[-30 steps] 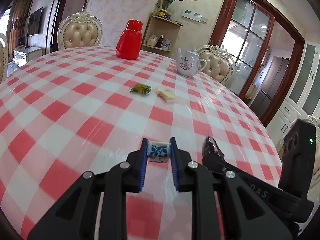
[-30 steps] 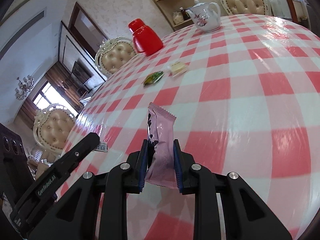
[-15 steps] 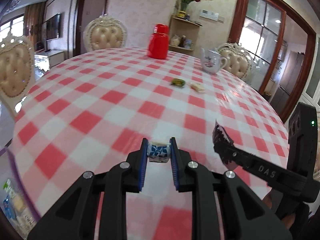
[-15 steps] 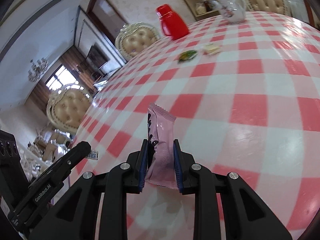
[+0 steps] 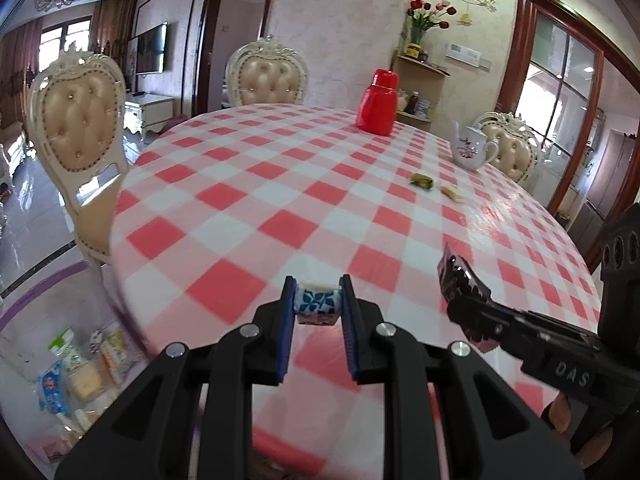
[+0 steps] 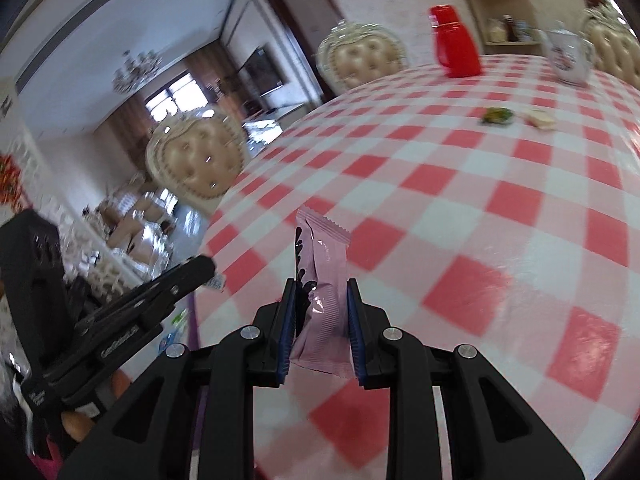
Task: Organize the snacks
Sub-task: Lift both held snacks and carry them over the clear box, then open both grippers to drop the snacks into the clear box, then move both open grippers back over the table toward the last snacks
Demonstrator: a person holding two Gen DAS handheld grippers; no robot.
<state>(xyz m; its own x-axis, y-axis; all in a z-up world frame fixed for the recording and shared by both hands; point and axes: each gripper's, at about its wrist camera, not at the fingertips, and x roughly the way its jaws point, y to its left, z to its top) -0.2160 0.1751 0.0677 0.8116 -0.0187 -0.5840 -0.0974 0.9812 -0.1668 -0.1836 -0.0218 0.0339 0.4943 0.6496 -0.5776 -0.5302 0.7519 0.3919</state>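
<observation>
Pink packet (image 6: 324, 280) clamped upright in right gripper (image 6: 320, 312), blue-patterned snack (image 5: 316, 308) pinched in left gripper (image 5: 316, 312), both lifted off table (image 5: 280, 208), probably for carrying away.

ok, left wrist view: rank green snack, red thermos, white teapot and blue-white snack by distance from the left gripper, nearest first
1. blue-white snack: clamped between the left gripper fingers.
2. green snack: mid-table, ahead and right, beside a pale snack.
3. white teapot: farther right, near the table's far edge.
4. red thermos: far edge, roughly straight ahead; only slightly beyond the teapot.
</observation>
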